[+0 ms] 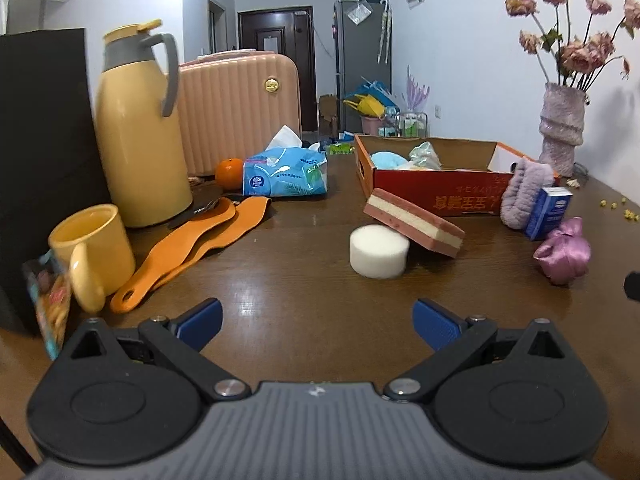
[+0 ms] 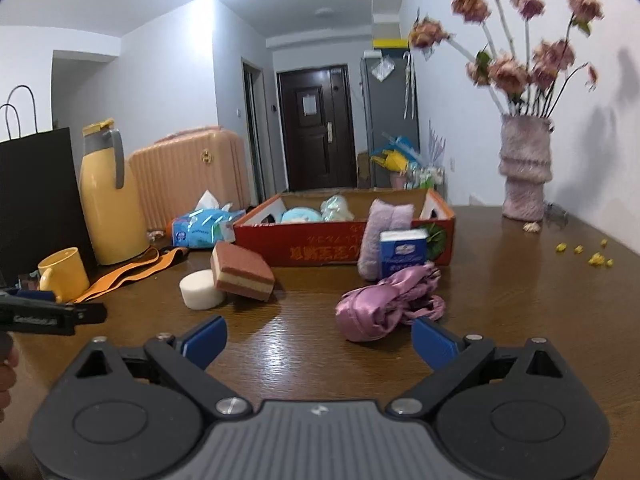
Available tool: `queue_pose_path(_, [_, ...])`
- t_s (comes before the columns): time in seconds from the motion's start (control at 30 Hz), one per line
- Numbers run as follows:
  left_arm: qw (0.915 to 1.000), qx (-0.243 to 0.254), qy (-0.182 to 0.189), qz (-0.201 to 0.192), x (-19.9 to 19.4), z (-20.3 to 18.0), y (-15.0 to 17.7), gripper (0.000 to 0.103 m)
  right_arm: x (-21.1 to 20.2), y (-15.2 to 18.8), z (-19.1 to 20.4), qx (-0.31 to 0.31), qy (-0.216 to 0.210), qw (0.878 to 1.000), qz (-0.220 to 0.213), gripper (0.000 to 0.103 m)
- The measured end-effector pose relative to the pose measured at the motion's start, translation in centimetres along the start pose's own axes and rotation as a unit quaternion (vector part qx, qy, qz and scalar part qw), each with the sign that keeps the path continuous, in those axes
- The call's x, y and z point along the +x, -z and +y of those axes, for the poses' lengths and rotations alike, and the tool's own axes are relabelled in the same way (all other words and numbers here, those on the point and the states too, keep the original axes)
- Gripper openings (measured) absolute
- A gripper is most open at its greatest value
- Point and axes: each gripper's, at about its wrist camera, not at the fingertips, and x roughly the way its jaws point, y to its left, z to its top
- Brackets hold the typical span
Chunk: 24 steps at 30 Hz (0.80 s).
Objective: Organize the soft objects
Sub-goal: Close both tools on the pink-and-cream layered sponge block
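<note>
A white round sponge lies on the brown table, with a pink-and-cream layered sponge leaning on it. A purple satin scrunchie lies to the right. A lilac fluffy cloth leans on the red cardboard box, which holds a blue soft item and a pale bundle. My left gripper is open, short of the white sponge. My right gripper is open, its right pad close to the scrunchie.
A yellow thermos, a yellow mug, orange insoles, a tissue pack, an orange and a black bag crowd the left. A small blue carton and a flower vase stand right.
</note>
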Motion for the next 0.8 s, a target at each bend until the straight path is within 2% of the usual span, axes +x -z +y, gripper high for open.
queue_pose_path(0.1, [0.9998,0.016,0.008,0.001,3.0,0.0,-2.4,0.103,2.8,-0.9,0.8,0.011,-0.034,0.999,0.025,0.095])
queue_pose_path(0.2, [0.9986,0.035,0.039,-0.006,7.0,0.0,-5.9,0.103,6.5,-2.3,1.6,0.026,-0.079,0.995,0.048,0.091])
queue_pose_path(0.23, [0.998,0.045,0.043,-0.009,8.2,-0.2,-6.8,0.102,8.2,-2.7,1.7,0.036,-0.092,0.993,0.058,0.086])
queue_pose_path(0.3, [0.996,0.064,0.063,-0.006,10.6,-0.7,-8.7,0.095,11.1,-3.4,1.9,0.072,-0.107,0.989,0.078,0.075])
queue_pose_path(0.37, [0.9936,0.059,0.096,0.01,13.1,-1.0,-10.2,0.08,13.7,-3.8,1.6,0.13,-0.13,0.978,0.1,0.067])
queue_pose_path(0.43, [0.9891,0.053,0.133,0.032,15.4,-1.3,-11.4,0.074,15.7,-3.8,1.7,0.171,-0.158,0.966,0.11,0.058])
queue_pose_path(0.5, [0.984,0.039,0.165,0.052,17.8,-1.4,-12.1,0.07,17.3,-3.8,2.1,0.185,-0.163,0.963,0.112,0.054])
queue_pose_path(0.53, [0.9823,0.034,0.171,0.068,19.0,-1.4,-12.3,0.06,18.0,-3.9,2.4,0.188,-0.164,0.962,0.111,0.05])
queue_pose_path(0.57, [0.981,0.024,0.173,0.085,20.1,-1.5,-12.3,0.046,18.6,-3.8,2.6,0.195,-0.166,0.96,0.111,0.048])
queue_pose_path(0.6, [0.9766,0.01,0.185,0.109,21.3,-1.4,-12.3,0.039,19.1,-3.8,2.6,0.204,-0.167,0.958,0.109,0.045])
queue_pose_path(0.63, [0.9682,-0.004,0.214,0.129,22.2,-1.3,-12.2,0.028,19.5,-3.7,2.4,0.218,-0.166,0.956,0.108,0.042])
queue_pose_path(0.67, [0.9598,-0.018,0.244,0.138,22.7,-1.1,-12.0,0.027,19.9,-3.6,2.2,0.233,-0.163,0.953,0.105,0.042])
queue_pose_path(0.7, [0.9569,-0.027,0.256,0.134,22.7,-0.8,-11.8,0.026,20.1,-3.6,1.9,0.245,-0.155,0.952,0.101,0.04])
queue_pose_path(0.8, [0.9554,-0.04,0.259,0.135,22.3,-0.7,-11.5,0.025,20.2,-3.6,1.0,0.261,-0.148,0.95,0.083,0.038])
